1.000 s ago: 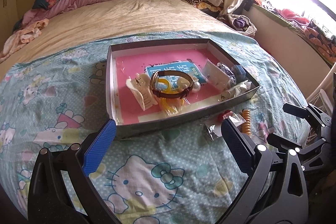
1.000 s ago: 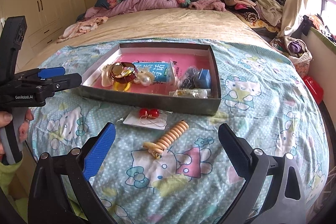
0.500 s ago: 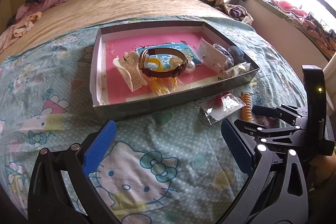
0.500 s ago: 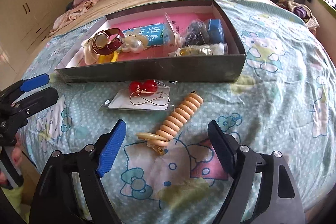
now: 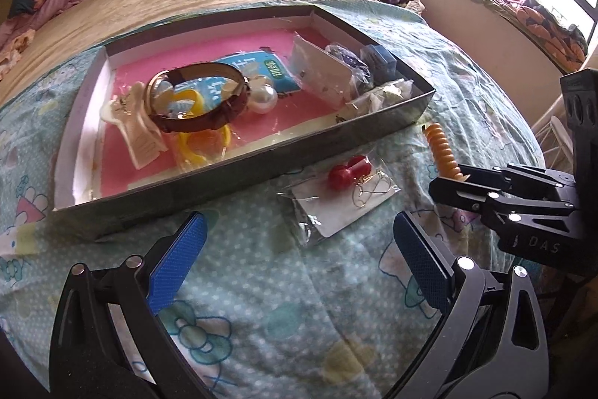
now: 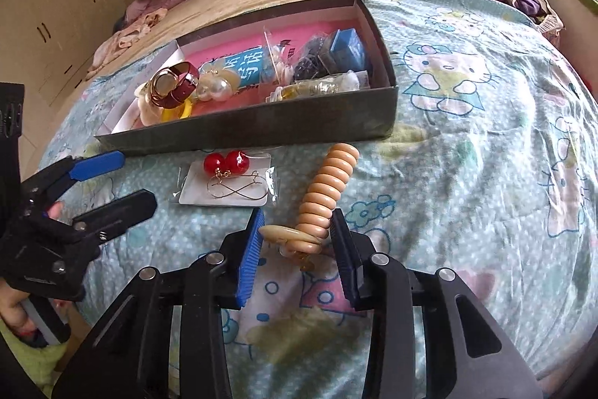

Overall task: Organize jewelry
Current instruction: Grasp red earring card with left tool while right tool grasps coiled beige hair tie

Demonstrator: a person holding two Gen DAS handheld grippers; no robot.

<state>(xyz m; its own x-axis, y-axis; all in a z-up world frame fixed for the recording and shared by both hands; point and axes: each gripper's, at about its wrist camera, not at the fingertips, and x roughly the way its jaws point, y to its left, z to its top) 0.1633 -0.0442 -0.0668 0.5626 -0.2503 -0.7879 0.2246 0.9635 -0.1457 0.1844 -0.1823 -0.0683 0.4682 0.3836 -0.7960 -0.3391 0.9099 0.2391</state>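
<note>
Both right gripper [image 6: 297, 230] fingers have narrowed around the coiled bracelet [image 6: 329, 187] (left gripper [image 5: 299, 249] still spread wide).

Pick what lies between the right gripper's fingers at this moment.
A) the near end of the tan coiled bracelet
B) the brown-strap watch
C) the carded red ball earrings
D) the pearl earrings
A: the right gripper straddles the near end of the tan coiled bracelet on the bedspread; its jaws have not visibly closed on it, and the carded red ball earrings lie apart.
</note>
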